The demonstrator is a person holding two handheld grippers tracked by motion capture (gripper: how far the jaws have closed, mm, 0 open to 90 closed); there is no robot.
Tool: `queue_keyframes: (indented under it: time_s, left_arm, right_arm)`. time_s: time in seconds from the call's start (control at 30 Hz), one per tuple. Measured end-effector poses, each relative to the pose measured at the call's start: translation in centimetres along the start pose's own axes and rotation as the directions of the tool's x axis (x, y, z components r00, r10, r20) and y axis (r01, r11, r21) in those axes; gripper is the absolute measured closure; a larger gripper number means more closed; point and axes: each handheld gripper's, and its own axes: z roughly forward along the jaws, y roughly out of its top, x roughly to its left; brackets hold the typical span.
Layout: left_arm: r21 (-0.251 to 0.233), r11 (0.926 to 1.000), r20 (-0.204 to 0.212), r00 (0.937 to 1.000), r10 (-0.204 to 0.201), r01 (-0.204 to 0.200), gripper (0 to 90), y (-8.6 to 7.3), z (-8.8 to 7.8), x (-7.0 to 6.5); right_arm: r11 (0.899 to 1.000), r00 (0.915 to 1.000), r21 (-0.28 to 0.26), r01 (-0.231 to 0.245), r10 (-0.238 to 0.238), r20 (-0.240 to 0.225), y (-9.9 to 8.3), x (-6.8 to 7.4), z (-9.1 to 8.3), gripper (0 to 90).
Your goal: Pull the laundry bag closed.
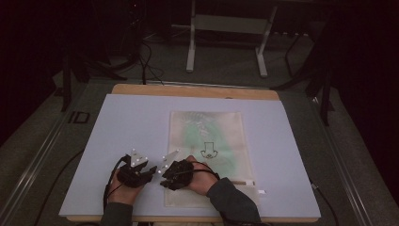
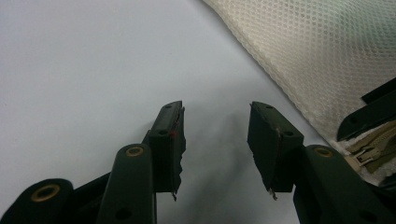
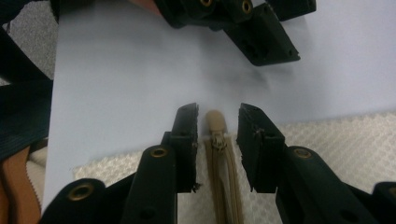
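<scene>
Right gripper lining up on the zipper pull of a mesh bag

The mesh bag [image 1: 207, 150] lies flat on the pale desk [image 1: 117, 141], its zipper [image 3: 223, 177] along the near edge, just in front of the person. The right gripper [image 3: 217, 123] has its 2 jaws on either side of the tan zipper pull [image 3: 216, 122], parted and not yet pressing, so nothing is gripped. The left gripper [image 2: 215, 121] hovers released over bare desk just beside the bag's corner. The step in hand looks like taking hold of the pull; next, the right jaws need to pinch it squarely while the left likely pins the fabric nearby.
</scene>
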Motion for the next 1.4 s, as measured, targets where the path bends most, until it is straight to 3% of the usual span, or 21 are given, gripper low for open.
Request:
queue_keyframes:
  time_s: [0.43,0.5,0.53,0.7,1.1,1.4]
  left_arm:
    - [-0.009,0.9998,-0.001,0.9999,-0.017,0.017,55.0,0.0,-0.1,0.2]
    - [-0.01,0.9998,-0.001,0.9998,-0.019,0.019,54.9,0.0,-0.1,0.2]
    - [-0.009,0.9998,-0.002,0.9998,-0.019,0.019,54.9,0.0,-0.1,0.2]
    - [-0.009,0.9998,-0.005,0.9998,-0.02,0.02,54.9,0.0,-0.2,0.2]
    - [-0.015,0.9995,-0.007,0.9996,-0.027,0.027,54.9,-0.1,-0.3,0.3]
    - [-0.011,0.9998,0.0,0.9999,-0.017,0.017,55.0,0.0,-0.2,0.2]
  right_arm:
    - [0.999,0.9996,0.034,0.019,-0.02,0.022,0.8,0.1,1.4,74.5]
    - [0.999,0.9995,0.034,0.018,-0.019,0.024,0.8,0.1,1.4,75.6]
    - [0.999,0.9994,0.037,0.02,-0.021,0.026,0.8,0.1,1.4,80.6]
    - [0.999,0.9991,0.04,0.028,-0.029,0.032,0.9,0.2,1.4,80.8]
    - [0.999,0.9987,-0.048,0.015,-0.013,0.049,0.7,0.3,-0.5,80.9]
    - [0.997,0.999,-0.069,-0.016,0.019,0.041,-1.5,0.3,-1.8,80.9]
